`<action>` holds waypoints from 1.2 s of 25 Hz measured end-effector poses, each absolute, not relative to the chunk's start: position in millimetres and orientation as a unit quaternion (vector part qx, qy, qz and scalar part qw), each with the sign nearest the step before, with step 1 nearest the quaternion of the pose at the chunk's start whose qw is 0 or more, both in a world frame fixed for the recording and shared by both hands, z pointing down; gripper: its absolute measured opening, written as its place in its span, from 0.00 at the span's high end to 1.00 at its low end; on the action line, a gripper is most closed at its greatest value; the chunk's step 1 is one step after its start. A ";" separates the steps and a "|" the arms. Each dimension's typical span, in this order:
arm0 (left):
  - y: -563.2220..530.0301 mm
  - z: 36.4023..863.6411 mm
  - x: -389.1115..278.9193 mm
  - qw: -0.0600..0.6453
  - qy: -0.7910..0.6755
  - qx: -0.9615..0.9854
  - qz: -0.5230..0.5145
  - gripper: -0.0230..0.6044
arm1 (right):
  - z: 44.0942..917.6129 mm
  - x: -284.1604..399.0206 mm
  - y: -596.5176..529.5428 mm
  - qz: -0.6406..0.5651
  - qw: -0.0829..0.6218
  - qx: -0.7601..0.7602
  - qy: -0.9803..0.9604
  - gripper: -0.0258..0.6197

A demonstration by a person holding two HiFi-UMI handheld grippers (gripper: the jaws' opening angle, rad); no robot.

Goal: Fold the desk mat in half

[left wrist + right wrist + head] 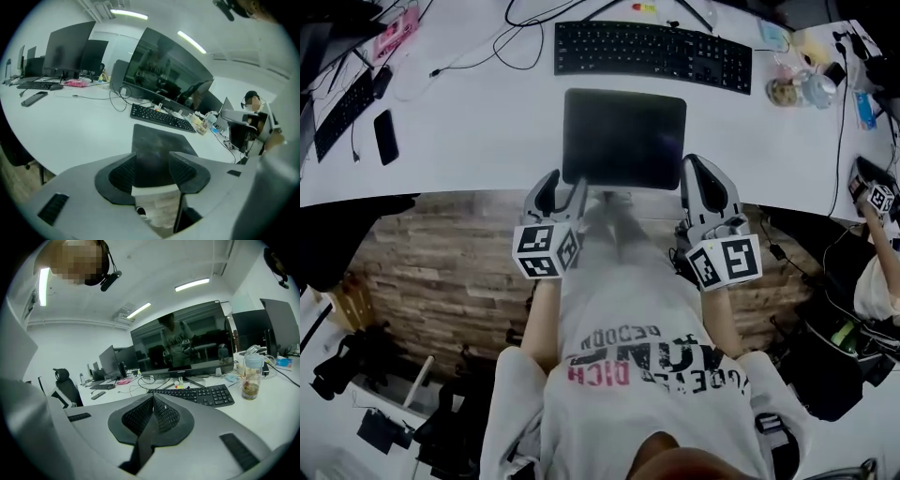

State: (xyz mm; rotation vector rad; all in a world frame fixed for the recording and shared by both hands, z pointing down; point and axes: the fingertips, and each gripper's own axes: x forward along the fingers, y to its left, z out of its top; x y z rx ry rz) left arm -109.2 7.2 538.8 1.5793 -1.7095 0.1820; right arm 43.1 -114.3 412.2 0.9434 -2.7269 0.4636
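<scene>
The dark desk mat [624, 138] lies flat on the white desk [469, 141], its near edge close to the desk's front edge. My left gripper [563, 187] sits at the mat's near left corner with its jaws open. In the left gripper view the mat [157, 143] shows through the gap of the left gripper [152, 161], and the pads do not press on it. My right gripper [705, 178] is beside the mat's near right corner. Its jaws are shut pad to pad on nothing in the right gripper view [153, 399], where the mat is hidden.
A black keyboard [652, 52] lies just beyond the mat, under a large monitor [168, 70]. A jar and bottle [806, 89] stand at the back right. A phone [385, 136] and a second keyboard [337, 112] lie at the left. Another person [877, 262] is at the right.
</scene>
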 end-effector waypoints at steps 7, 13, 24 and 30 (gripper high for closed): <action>26.6 587.1 -105.7 0.445 -0.679 0.576 0.098 0.60 | 425.8 41.8 -108.9 0.173 0.119 0.310 -0.927 0.96; 26.5 591.9 -103.6 0.440 -0.687 0.564 0.126 0.60 | 429.7 41.3 -103.8 0.176 0.125 0.308 -0.927 0.96; 26.4 597.4 -103.3 0.415 -0.692 0.544 0.230 0.71 | 430.8 41.9 -103.3 0.177 0.126 0.314 -0.924 0.96; 24.0 596.7 -98.0 0.433 -0.688 0.547 0.199 0.82 | 431.9 39.7 -104.3 0.191 0.121 0.317 -0.921 0.96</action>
